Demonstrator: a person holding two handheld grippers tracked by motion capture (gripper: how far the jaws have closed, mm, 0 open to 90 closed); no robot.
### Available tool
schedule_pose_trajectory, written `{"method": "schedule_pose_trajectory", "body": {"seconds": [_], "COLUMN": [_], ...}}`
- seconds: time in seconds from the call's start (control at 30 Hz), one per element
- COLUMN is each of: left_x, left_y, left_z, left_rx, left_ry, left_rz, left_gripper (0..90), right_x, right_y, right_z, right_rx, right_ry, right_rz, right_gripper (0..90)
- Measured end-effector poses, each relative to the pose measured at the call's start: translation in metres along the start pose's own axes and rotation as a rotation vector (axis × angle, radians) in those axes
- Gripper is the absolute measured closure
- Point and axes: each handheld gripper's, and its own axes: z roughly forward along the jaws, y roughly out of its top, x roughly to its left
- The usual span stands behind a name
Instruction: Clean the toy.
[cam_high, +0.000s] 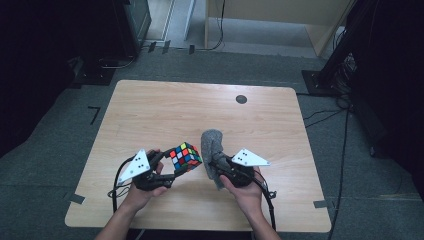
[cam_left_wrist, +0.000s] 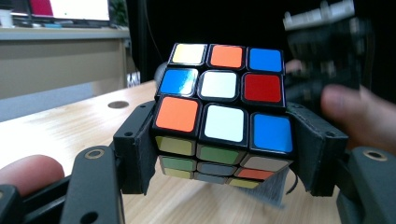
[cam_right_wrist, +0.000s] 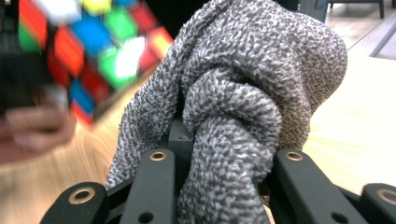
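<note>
A cube and a cloth, held up.
The left gripper pinched the puzzle cube mid-frame; the right gripper pinched the grey cloth beside it.

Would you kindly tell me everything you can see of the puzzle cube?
The puzzle cube is a scrambled three-by-three with a black frame and glossy stickers: orange, white, blue, red and yellow on its upper face, yellow-green ones below. The left gripper clamps it by two opposite sides and holds it tilted above the wooden table, near the front edge. The grey cloth in the right gripper hangs right beside it; whether they touch is unclear.
</note>
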Motion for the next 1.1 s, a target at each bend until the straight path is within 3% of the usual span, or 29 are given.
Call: {"method": "schedule_pose_trajectory", "body": {"seconds": [0.1, 0.27, 0.43, 0.5, 0.53, 0.63, 0.7, 0.8, 0.97, 1.03, 1.1], "left_x": [0.003, 0.000, 0.004, 0.005, 0.004, 0.003, 0.001, 0.002, 0.003, 0.004, 0.005], "left_y": [0.001, 0.000, 0.002, 0.002, 0.002, 0.001, 0.001, 0.001, 0.001, 0.001, 0.001], "left_z": [-0.003, 0.000, -0.003, -0.004, -0.004, -0.002, 0.000, 0.000, -0.001, -0.002, -0.003], "left_rx": [-0.026, -0.021, -0.032, -0.031, -0.030, -0.018, -0.019, -0.011, -0.017, -0.020, -0.020], "left_ry": [-0.008, -0.021, 0.002, 0.002, 0.000, -0.016, -0.024, -0.027, -0.016, -0.009, -0.005], "left_rz": [-0.036, -0.032, -0.041, -0.042, -0.042, -0.039, -0.040, -0.039, -0.048, -0.050, -0.051], "left_gripper": [33.9, 33.9, 33.9, 33.9, 33.9, 33.9, 34.0, 34.0, 33.9, 33.9, 33.9], "right_x": [0.010, 0.037, 0.047, 0.047, 0.044, 0.031, 0.028, 0.035, 0.053, 0.056, 0.051], "right_y": [-0.005, -0.011, -0.018, -0.017, -0.015, -0.006, -0.003, -0.006, -0.018, -0.020, -0.019], "right_z": [0.010, 0.025, 0.033, 0.034, 0.032, 0.019, 0.013, 0.017, 0.033, 0.037, 0.035], "right_rx": [0.037, 0.083, 0.157, 0.179, 0.174, 0.075, 0.036, 0.044, 0.162, 0.206, 0.209], "right_ry": [0.034, 0.135, 0.190, 0.146, 0.118, 0.039, 0.006, 0.050, 0.161, 0.146, 0.101], "right_rz": [-0.065, -0.126, -0.190, -0.230, -0.224, -0.164, -0.177, -0.217, -0.304, -0.353, -0.337], "right_gripper": [70.4, 70.5, 70.4, 70.4, 70.4, 70.5, 70.5, 70.2, 69.7, 69.4, 69.5]}}
